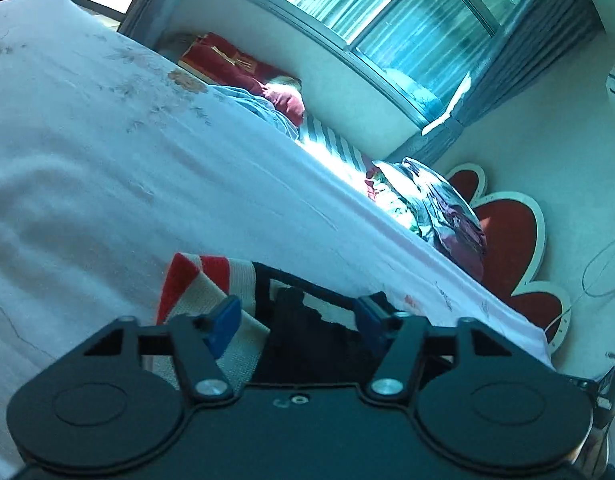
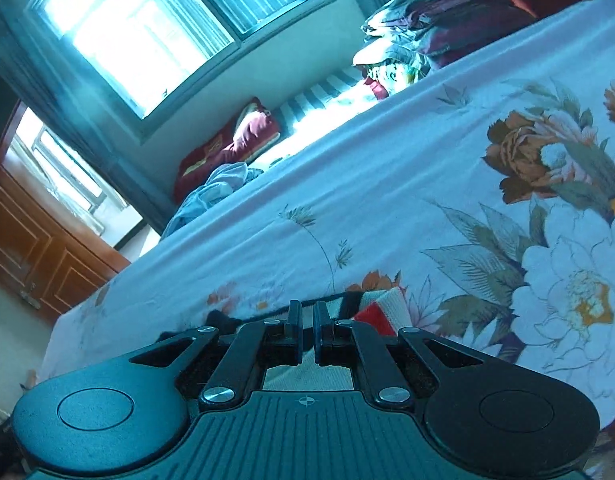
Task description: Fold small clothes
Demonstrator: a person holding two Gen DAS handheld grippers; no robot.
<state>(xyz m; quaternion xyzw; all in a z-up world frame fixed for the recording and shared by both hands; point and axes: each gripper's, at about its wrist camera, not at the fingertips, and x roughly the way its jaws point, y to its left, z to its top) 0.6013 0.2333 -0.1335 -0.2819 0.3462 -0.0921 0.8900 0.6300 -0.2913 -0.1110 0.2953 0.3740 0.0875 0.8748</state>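
Low over the bedsheet (image 1: 107, 168), the left gripper (image 1: 297, 318) hangs with its blue fingers (image 1: 223, 320) spread wide, released, above a small knit garment (image 1: 211, 280) striped red, cream and black that lies flat on the sheet. To the right, the right gripper (image 2: 306, 330) has its jaws drawn nearly together with a narrow gap; whether they pinch the garment's (image 2: 371, 310) edge I cannot tell. Far off, a red cushion (image 2: 223, 148) and crumpled bedding (image 2: 427, 20) sit under the window (image 2: 139, 40).
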